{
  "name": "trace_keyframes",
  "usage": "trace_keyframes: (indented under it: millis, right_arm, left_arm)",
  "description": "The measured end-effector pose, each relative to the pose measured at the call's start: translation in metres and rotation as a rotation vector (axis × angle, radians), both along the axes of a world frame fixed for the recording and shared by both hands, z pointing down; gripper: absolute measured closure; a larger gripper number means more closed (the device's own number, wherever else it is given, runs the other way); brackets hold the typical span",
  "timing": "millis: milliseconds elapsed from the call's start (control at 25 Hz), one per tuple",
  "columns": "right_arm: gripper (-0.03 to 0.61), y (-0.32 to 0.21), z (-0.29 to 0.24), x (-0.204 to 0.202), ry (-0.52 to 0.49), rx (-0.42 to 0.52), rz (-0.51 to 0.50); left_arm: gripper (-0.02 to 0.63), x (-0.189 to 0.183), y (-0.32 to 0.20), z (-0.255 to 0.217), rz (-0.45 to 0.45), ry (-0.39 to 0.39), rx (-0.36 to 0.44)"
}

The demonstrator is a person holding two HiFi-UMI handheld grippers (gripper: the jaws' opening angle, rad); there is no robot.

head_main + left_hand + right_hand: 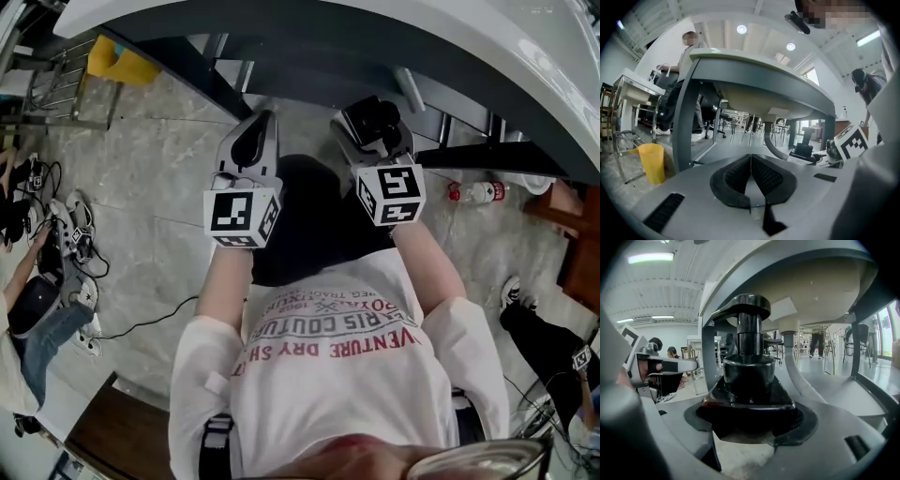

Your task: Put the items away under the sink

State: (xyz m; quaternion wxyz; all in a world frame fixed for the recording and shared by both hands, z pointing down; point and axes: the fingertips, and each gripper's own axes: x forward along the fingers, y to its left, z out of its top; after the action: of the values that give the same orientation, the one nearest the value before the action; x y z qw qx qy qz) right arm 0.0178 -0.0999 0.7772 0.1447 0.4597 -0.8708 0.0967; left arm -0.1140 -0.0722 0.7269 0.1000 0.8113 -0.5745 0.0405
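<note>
My right gripper point(377, 127) is shut on a black pump bottle point(748, 366), which stands upright between the jaws with its pump head point(745, 305) on top. In the head view the bottle point(368, 117) is a dark shape at the gripper's tip. My left gripper point(253, 141) is beside it. Its ribbed pads point(764, 176) meet with nothing between them. Both grippers point under the white sink point(394, 37). The sink's pale basin underside point(815, 287) and grey drain pipe point(793, 363) are just ahead.
A yellow bin point(651, 161) and a metal rack point(628, 117) stand at the left of the sink's dark frame leg point(686, 117). A red-capped plastic bottle point(476, 192) lies on the floor at the right. People sit or stand around, one at the left point(37, 309).
</note>
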Motion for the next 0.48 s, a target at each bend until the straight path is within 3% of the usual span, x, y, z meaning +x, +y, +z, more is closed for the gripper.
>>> trace_keyframes:
  millis: [480]
  right_arm:
    - [0.207, -0.081, 0.005, -0.010, 0.035, -0.002, 0.076]
  left_arm:
    - [0.591, 0.005, -0.027, 0.003, 0.035, -0.028, 0.025]
